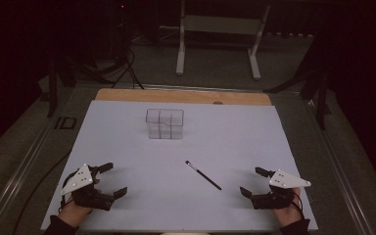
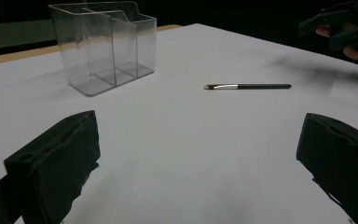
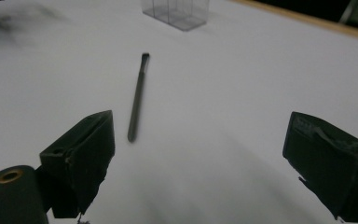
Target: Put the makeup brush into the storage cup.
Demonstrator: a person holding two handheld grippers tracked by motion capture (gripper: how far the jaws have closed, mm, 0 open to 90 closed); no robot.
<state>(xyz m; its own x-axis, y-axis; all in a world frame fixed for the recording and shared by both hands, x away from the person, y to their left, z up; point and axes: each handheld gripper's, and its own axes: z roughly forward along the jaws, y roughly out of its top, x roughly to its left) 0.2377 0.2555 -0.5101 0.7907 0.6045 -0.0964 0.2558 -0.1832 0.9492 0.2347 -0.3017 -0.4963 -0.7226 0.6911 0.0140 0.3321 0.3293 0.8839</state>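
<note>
Both hands low at table's near edge, left claw (image 1: 108,180) spread, right claw (image 1: 252,181) spread, brush (image 1: 203,175) between, untouched

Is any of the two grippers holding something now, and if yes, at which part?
Nothing is held. The left gripper and the right gripper are both open and empty; the makeup brush lies free on the table.

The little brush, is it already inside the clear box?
No, the brush lies flat on the white table, apart from the clear box.
</note>
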